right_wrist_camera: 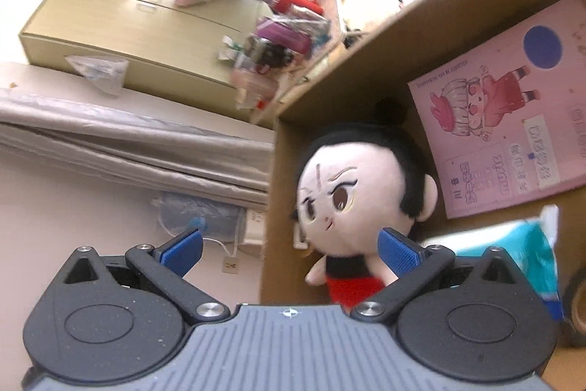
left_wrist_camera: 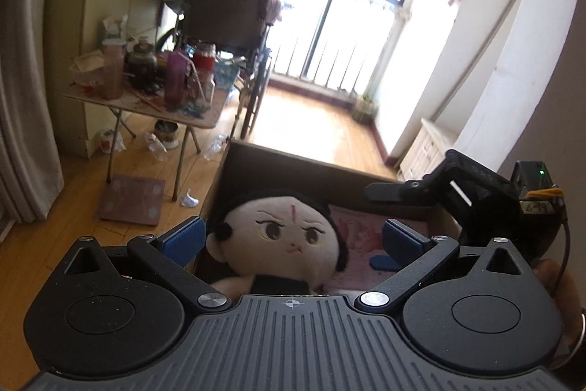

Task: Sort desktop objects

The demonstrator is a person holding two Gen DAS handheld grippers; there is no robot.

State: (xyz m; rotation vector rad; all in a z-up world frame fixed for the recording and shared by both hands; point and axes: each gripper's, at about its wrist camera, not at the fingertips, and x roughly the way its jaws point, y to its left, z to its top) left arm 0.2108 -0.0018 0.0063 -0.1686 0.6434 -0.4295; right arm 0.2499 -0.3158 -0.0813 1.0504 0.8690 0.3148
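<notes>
A plush doll (left_wrist_camera: 289,233) with black hair and a red body lies in a brown cardboard box (left_wrist_camera: 293,167). My left gripper (left_wrist_camera: 293,239) is open just above it, and the doll's head sits between the blue pads (left_wrist_camera: 183,239) without being squeezed. The right gripper's black housing (left_wrist_camera: 476,193) reaches in from the right. In the right wrist view the doll (right_wrist_camera: 359,189) lies against the box wall (right_wrist_camera: 403,35). My right gripper (right_wrist_camera: 291,251) is open too, one pad outside the wall and the other over the doll's body. A pink illustrated booklet (right_wrist_camera: 512,116) lies on the box floor.
Inside the box are a teal packet (right_wrist_camera: 531,244) and a tape roll (right_wrist_camera: 578,303). A cluttered folding table (left_wrist_camera: 146,98), a wheelchair (left_wrist_camera: 227,10) and a floor scale (left_wrist_camera: 132,200) stand beyond the box. A grey-covered mattress (right_wrist_camera: 128,141) and wooden cabinet (right_wrist_camera: 128,24) lie outside.
</notes>
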